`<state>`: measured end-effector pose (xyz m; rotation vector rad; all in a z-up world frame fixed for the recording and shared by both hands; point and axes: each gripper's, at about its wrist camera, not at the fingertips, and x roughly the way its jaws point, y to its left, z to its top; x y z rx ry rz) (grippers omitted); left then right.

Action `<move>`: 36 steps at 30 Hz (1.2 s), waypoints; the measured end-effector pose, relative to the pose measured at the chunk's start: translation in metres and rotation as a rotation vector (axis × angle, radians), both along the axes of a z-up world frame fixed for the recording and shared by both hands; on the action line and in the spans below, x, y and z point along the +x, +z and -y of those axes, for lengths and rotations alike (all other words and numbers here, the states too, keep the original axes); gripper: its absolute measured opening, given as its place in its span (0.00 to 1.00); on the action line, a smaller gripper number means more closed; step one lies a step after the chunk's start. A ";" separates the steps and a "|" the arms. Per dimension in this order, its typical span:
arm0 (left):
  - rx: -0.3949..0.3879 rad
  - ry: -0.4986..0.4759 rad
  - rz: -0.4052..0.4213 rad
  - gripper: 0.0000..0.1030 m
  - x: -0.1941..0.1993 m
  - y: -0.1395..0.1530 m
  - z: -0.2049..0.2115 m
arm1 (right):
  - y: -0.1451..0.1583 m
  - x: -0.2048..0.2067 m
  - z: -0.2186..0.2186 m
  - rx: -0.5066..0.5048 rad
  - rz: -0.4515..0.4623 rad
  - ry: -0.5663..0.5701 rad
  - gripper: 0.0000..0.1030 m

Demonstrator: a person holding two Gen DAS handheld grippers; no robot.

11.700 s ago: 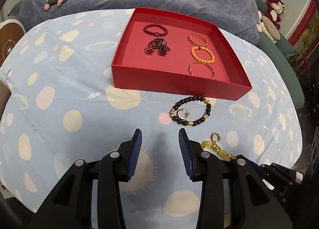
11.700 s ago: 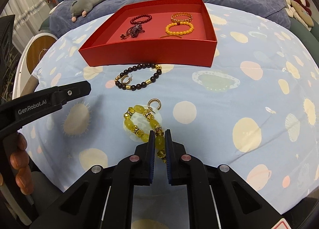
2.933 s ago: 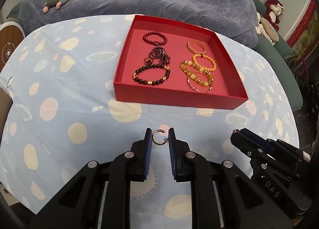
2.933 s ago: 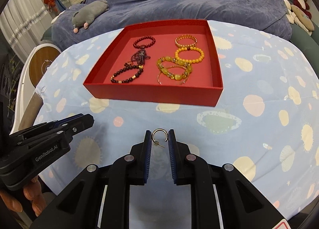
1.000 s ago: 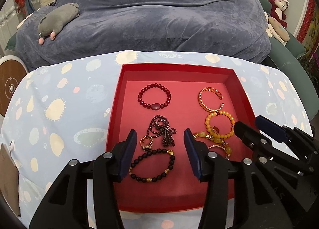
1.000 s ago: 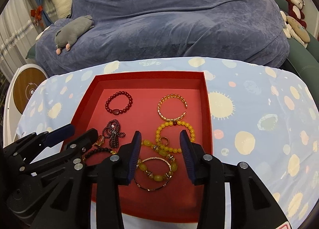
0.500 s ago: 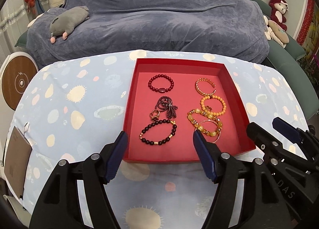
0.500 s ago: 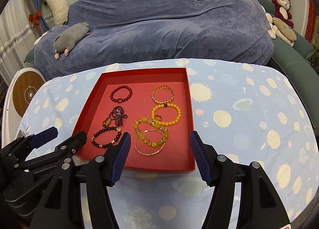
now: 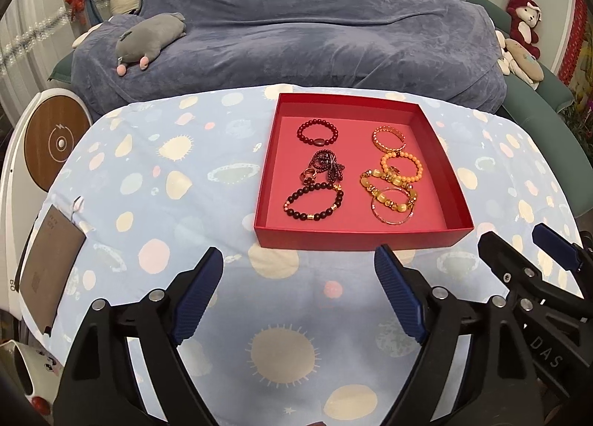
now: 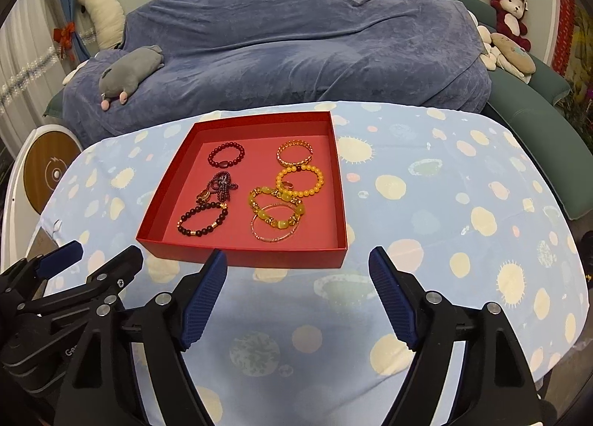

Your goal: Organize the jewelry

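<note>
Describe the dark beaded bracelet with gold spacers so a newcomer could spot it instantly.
Find the red tray on the spotted blue cloth. Its left column holds dark pieces; the dark beaded bracelet lies nearest the front wall. Unlike the red bracelet at the back, it carries gold spacer beads.

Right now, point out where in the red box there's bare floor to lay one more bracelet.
In the red box, bare floor runs along the near wall, below the dark bead bracelet and the thin gold bangle, and along the far wall above the red bead bracelet. The right column is crowded, its pieces overlapping.
</note>
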<state>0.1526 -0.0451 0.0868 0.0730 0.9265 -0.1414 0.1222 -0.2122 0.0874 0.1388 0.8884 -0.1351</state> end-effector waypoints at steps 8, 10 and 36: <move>0.020 0.000 0.002 0.79 -0.023 -0.003 -0.004 | -0.004 -0.023 -0.004 0.013 -0.011 0.001 0.77; 0.022 0.004 0.005 0.80 -0.027 -0.002 -0.005 | -0.004 -0.028 -0.004 0.013 -0.006 -0.005 0.81; 0.054 0.040 -0.011 0.92 -0.041 -0.019 -0.012 | -0.018 -0.045 -0.003 0.002 -0.037 -0.021 0.94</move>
